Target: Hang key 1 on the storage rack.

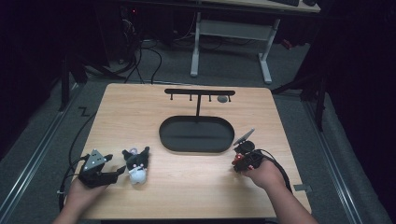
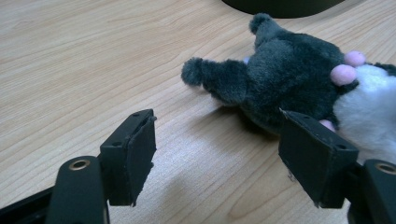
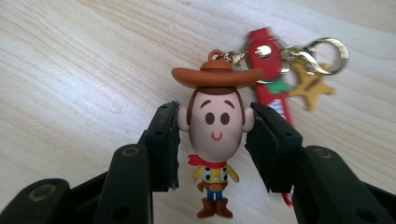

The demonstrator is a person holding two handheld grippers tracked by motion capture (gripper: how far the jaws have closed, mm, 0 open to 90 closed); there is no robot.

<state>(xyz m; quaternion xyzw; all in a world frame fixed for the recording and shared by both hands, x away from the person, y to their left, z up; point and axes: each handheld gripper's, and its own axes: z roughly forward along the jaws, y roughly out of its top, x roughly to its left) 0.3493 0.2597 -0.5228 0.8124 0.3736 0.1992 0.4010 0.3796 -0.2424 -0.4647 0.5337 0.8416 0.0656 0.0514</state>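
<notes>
A small cowboy figure keychain (image 3: pixel 215 122) with a brown hat lies on the wooden table. My right gripper (image 3: pixel 212 135) is shut on its head, one pad against each ear. A red strap (image 3: pixel 267 70), a gold star charm (image 3: pixel 309 86) and a metal clasp (image 3: pixel 329 52) trail from the hat. In the high view the right gripper (image 1: pixel 240 160) sits at the table's right, just off the tray. A black and white plush toy (image 1: pixel 137 165) lies at front left. My left gripper (image 1: pixel 115 164) stands open beside it, the plush (image 2: pixel 289 79) just past the right-hand pad, nothing between the jaws.
A black oval tray (image 1: pixel 196 135) with an upright post and a hook bar (image 1: pixel 199 92) stands at the table's middle back; a small grey object (image 1: pixel 222 99) hangs at the bar's right end. Cables trail from both grippers. A white-legged desk stands beyond the table.
</notes>
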